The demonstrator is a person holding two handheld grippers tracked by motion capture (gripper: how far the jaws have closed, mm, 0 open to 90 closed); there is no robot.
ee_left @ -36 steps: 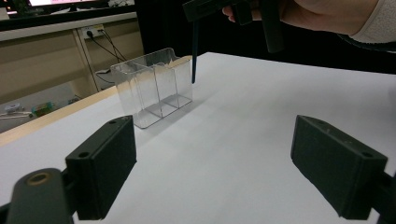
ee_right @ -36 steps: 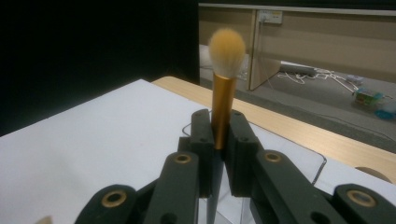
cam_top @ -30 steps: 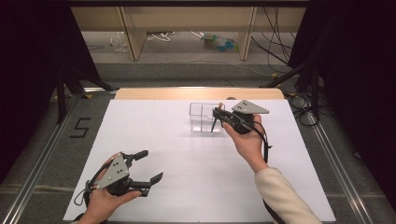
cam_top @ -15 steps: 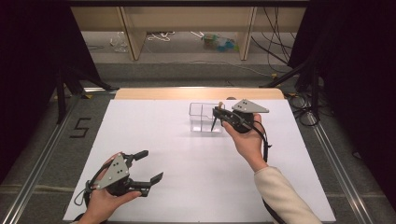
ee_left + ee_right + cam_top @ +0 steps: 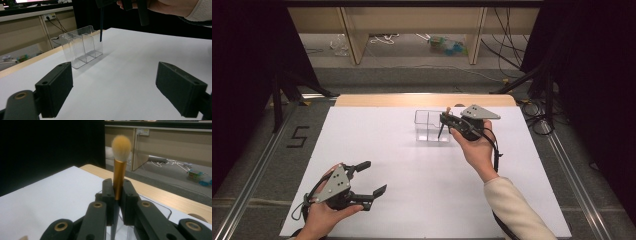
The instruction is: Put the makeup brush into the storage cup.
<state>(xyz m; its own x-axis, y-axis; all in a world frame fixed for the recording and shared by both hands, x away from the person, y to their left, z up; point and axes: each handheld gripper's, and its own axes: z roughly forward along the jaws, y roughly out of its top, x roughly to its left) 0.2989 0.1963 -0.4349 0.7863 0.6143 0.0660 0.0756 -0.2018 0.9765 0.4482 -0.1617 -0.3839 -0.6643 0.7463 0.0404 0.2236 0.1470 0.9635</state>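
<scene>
A makeup brush (image 5: 120,170) with a gold ferrule and pale bristles stands upright in my right gripper (image 5: 117,195), which is shut on it. Its dark handle (image 5: 101,25) points down over the near right corner of a clear plastic divided box (image 5: 428,125) that stands on the white tabletop (image 5: 422,200). From above, my right gripper (image 5: 446,120) hovers at the box's right end, held by a hand in a pale sleeve. My left gripper (image 5: 373,177) rests near the front left of the table, open, with nothing between its fingers. From the left gripper (image 5: 112,85), the box (image 5: 82,47) lies well ahead.
A wooden strip (image 5: 422,100) edges the table's far side. Beyond it are shelving legs and loose cables (image 5: 387,40) on the floor. A "5" mark (image 5: 298,136) lies on the floor at the left, and dark curtains hang on both sides.
</scene>
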